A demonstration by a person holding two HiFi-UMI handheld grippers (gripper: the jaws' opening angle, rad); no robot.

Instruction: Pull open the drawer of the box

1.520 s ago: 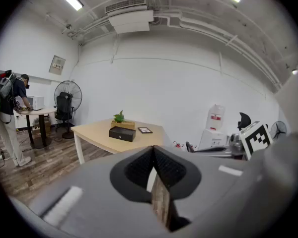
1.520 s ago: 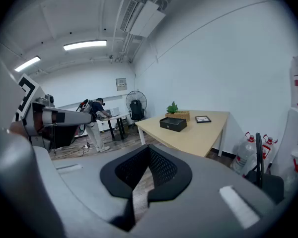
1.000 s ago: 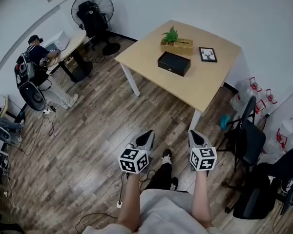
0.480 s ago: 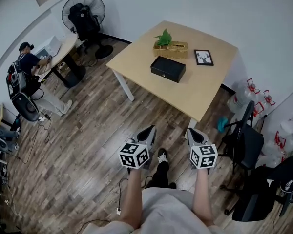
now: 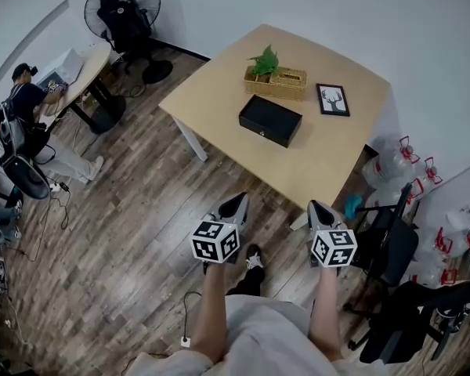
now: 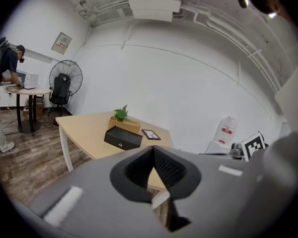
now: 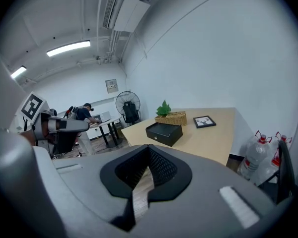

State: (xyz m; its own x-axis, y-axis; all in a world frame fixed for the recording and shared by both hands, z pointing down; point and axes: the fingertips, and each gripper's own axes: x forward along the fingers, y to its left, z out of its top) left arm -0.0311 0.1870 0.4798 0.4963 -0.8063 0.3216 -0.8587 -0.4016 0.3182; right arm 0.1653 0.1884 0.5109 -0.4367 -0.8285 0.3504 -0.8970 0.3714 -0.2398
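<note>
The black box (image 5: 270, 121) lies on the light wooden table (image 5: 211, 92) across the room, its drawer front with a small knob facing me and closed flush. It also shows in the left gripper view as the box (image 6: 122, 138) and in the right gripper view as the box (image 7: 164, 131). My left gripper (image 5: 236, 202) and right gripper (image 5: 317, 207) are held side by side above the wooden floor, well short of the table. Both are shut and empty, as the left gripper (image 6: 153, 148) and right gripper (image 7: 149, 148) views confirm.
Behind the box stand a wicker basket with a plant (image 5: 276, 81) and a picture frame (image 5: 333, 100). A black chair (image 5: 388, 241) and water bottles (image 5: 392, 163) are right of the table. A person (image 5: 19, 108) sits at a far desk beside a fan (image 5: 125, 10).
The table and box have come nearer and shifted in the head view as I step forward. Both grippers stay shut, held in front of me.
</note>
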